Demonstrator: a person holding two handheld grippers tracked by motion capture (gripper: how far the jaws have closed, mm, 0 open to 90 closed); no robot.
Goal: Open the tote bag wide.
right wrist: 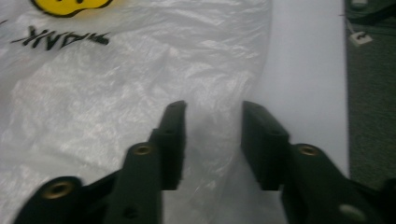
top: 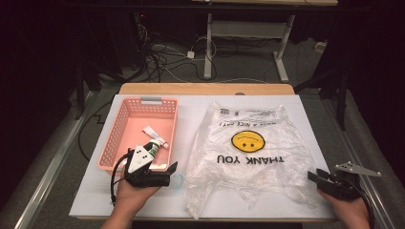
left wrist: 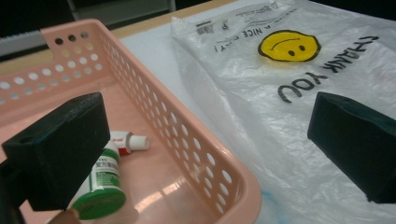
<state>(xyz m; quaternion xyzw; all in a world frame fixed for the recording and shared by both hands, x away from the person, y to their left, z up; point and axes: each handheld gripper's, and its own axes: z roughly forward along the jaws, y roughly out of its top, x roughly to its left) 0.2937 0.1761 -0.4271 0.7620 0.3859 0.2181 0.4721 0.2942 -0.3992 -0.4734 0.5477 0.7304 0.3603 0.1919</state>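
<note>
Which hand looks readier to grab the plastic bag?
Probably the right. The right gripper has its jaws straddling a fold at the bag's edge. The left gripper hangs open over the basket corner.

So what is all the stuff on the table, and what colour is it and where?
Basket: one, pink, left side of the table.
Bottle: one, white with green label and green cap, lying in the basket.
Tube: one, white with some red, lying in the basket beyond the bottle.
Plastic bag: one, clear, yellow smiley face and black THANK YOU print, flat on the right half of the table.
Table: one, white cover over a wooden top.
Left gripper: one, black, jaws wide open by the basket's near corner.
Right gripper: one, black, jaws apart over the bag's right edge, a fold of bag between them.
</note>
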